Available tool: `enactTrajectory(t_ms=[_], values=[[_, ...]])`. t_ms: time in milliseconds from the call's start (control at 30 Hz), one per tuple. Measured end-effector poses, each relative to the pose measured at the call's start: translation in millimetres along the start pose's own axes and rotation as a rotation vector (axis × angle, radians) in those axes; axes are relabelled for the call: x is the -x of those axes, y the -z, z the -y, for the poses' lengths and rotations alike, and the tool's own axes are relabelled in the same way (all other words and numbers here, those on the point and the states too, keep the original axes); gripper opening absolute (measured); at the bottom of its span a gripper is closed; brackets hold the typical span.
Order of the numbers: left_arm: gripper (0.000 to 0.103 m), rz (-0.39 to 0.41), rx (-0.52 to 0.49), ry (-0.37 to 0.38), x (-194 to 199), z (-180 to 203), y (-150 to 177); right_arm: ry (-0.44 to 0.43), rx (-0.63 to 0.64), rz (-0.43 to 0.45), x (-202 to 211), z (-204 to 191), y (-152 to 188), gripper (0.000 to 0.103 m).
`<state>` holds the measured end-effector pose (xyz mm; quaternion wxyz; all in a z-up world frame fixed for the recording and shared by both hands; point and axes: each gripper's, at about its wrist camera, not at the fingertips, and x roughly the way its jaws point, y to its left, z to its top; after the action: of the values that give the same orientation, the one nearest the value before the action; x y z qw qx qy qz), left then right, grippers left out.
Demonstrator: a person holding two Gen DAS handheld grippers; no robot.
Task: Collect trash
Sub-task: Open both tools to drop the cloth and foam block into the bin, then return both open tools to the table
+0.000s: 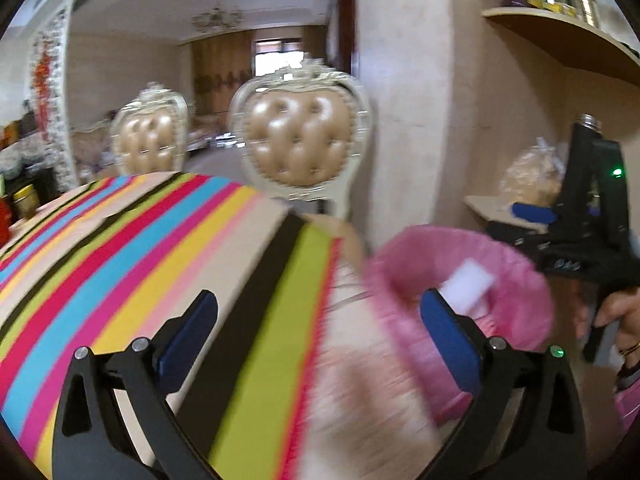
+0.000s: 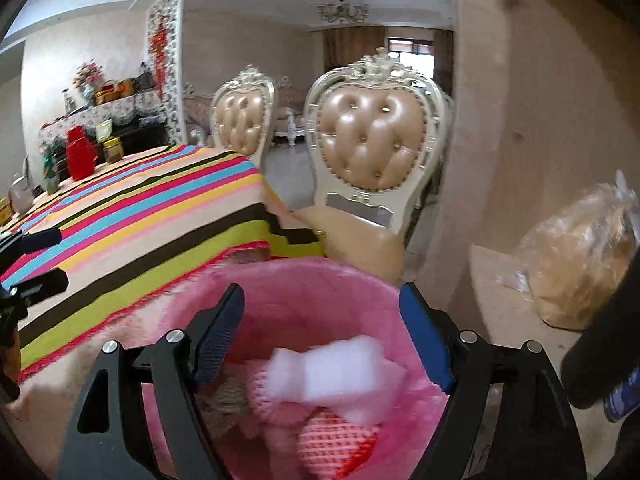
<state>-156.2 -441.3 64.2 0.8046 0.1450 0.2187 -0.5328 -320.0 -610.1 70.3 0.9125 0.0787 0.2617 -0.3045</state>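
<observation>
- Left gripper (image 1: 318, 332) spread wide, holding nothing, above the striped tablecloth (image 1: 120, 248)
- Right gripper (image 2: 320, 340) spread over the pink-lined bin (image 2: 304, 284); blurred white foam piece (image 2: 332, 372) between its fingers, contact unclear

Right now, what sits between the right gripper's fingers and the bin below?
In the right wrist view, a blurred white piece sits between the open right gripper and the pink-lined bin, apparently unheld.

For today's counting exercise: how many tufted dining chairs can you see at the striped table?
2. One tufted chair stands at the table's near corner, just beyond the pink-lined trash bin. The second chair is farther back, to its left along the same side. The table could hide others.
</observation>
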Motion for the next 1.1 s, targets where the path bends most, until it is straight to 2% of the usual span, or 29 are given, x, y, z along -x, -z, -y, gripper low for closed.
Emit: enactTrajectory(t_ms=[167, 267, 367, 433, 567, 600, 667, 767, 967, 1100], values=[[0.098, 0.007, 0.031, -0.124, 42, -52, 18, -0.103, 0.079, 0.010, 1, -60, -11, 0.080], [0.098, 0.016, 0.055, -0.207, 72, -85, 31, -0.197, 0.162, 0.020, -4, -118, -21, 0.083], [0.098, 0.018, 0.108, -0.287, 102, -123, 47, -0.222, 0.244, 0.045, -2, -164, -28, 0.083], [0.098, 0.017, 0.164, -0.347, 127, -156, 60, -0.279, 0.267, 0.053, -2, -193, -34, 0.085], [0.098, 0.032, 0.253, -0.460, 173, -209, 82, -0.425, 0.264, 0.004, -10, -250, -39, 0.085], [0.098, 0.034, 0.279, -0.482, 182, -221, 87, -0.469, 0.293, -0.017, -15, -275, -37, 0.085], [0.098, 0.035, 0.339, -0.536, 203, -251, 98, -0.489, 0.332, -0.036, -19, -307, -33, 0.085], [0.098, 0.028, 0.414, -0.634, 233, -292, 116, -0.579, 0.378, -0.076, -28, -366, -26, 0.085], [0.098, -0.026, 0.512, -0.783, 268, -354, 149, -0.650, 0.394, -0.162, -52, -438, -24, 0.085], [0.098, -0.057, 0.597, -0.889, 287, -382, 173, -0.671, 0.415, -0.176, -58, -470, -28, 0.085]])
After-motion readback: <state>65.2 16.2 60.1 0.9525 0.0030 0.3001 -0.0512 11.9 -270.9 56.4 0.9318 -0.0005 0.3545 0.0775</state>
